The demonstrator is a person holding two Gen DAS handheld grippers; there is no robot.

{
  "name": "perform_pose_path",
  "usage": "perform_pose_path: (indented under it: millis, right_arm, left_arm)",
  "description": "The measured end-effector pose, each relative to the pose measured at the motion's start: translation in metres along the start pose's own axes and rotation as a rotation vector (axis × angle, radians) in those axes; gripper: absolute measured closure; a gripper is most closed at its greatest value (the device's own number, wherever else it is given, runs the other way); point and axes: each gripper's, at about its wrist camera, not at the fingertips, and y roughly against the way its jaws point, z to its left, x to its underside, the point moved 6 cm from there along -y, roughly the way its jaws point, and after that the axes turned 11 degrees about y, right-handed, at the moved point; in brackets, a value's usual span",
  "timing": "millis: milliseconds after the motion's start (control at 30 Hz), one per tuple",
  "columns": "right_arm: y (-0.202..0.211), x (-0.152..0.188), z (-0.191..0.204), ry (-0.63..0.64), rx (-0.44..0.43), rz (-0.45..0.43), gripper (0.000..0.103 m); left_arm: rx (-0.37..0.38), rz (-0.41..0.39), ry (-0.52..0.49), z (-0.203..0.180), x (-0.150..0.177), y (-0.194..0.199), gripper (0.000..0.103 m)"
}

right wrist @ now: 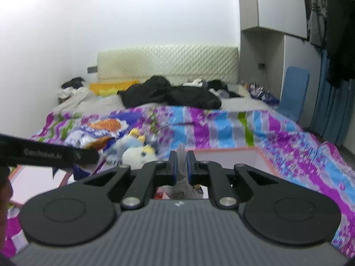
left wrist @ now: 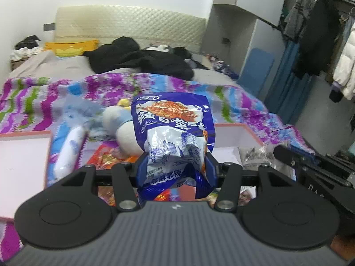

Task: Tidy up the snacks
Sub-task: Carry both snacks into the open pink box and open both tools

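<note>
My left gripper [left wrist: 176,166] is shut on a blue and silver snack packet [left wrist: 173,124] with Chinese print, held upright above the bed. That packet also shows in the right wrist view [right wrist: 99,130], at the left. My right gripper [right wrist: 182,164] is shut on a clear plastic bag [right wrist: 181,155] that hangs down between its fingers. In the left wrist view the right gripper's body [left wrist: 310,166] and the clear bag of dark snacks [left wrist: 255,155] sit at the right. Orange snack packets [left wrist: 106,157] lie below the left gripper.
A white box with a pink rim [left wrist: 239,136] lies open on the purple patterned blanket [right wrist: 244,128], its other half at the left [left wrist: 22,155]. A white plush toy [right wrist: 135,153] and a white tube [left wrist: 68,150] lie between them. Black clothes [right wrist: 173,95] lie further back.
</note>
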Motion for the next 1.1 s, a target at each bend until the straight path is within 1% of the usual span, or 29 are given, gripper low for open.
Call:
perform_pose_path:
  millis: [133,233,300,400,500,533,733,833,967,1000,1033,1100]
  right_arm:
    - [-0.014,-0.006,-0.022,0.007,0.040,-0.018,0.091]
    - [-0.031,0.002,-0.040,-0.018,0.066,0.002,0.095]
    - [-0.045,0.011,-0.051,-0.030,0.085,0.024,0.095]
    - [-0.071,0.032,-0.066,-0.051,0.106,0.079,0.096]
    - [-0.094,0.056,-0.080,-0.078,0.119,0.139,0.096]
    - [-0.102,0.064,-0.084,-0.088,0.118,0.160,0.096]
    - [-0.142,0.108,-0.097,-0.135,0.077,0.300,0.096]
    - [-0.148,0.123,-0.098,-0.148,0.071,0.340,0.096]
    - [-0.150,0.135,-0.100,-0.180,0.057,0.359,0.096]
    - [-0.150,0.136,-0.100,-0.187,0.057,0.361,0.096]
    - [-0.149,0.138,-0.101,-0.192,0.056,0.362,0.096]
    - [-0.146,0.138,-0.101,-0.201,0.053,0.360,0.096]
  left_arm:
    - [0.050,0.009,-0.027,-0.027,-0.006,-0.026,0.046]
    - [0.073,0.032,-0.048,-0.045,-0.004,-0.057,0.046]
    - [0.054,0.069,-0.093,-0.054,0.003,-0.084,0.046]
    - [0.049,0.146,-0.110,-0.060,0.014,-0.125,0.046]
    - [0.034,0.189,-0.128,-0.066,0.022,-0.157,0.046]
    - [0.039,0.200,-0.130,-0.068,0.025,-0.165,0.046]
    - [0.037,0.335,-0.116,-0.079,0.040,-0.221,0.045]
    - [0.040,0.376,-0.107,-0.081,0.048,-0.238,0.045]
    - [0.030,0.392,-0.119,-0.081,0.053,-0.245,0.045]
    - [0.026,0.389,-0.122,-0.081,0.053,-0.245,0.043]
    - [0.022,0.386,-0.125,-0.080,0.053,-0.244,0.037]
    - [0.026,0.388,-0.118,-0.080,0.051,-0.237,0.033]
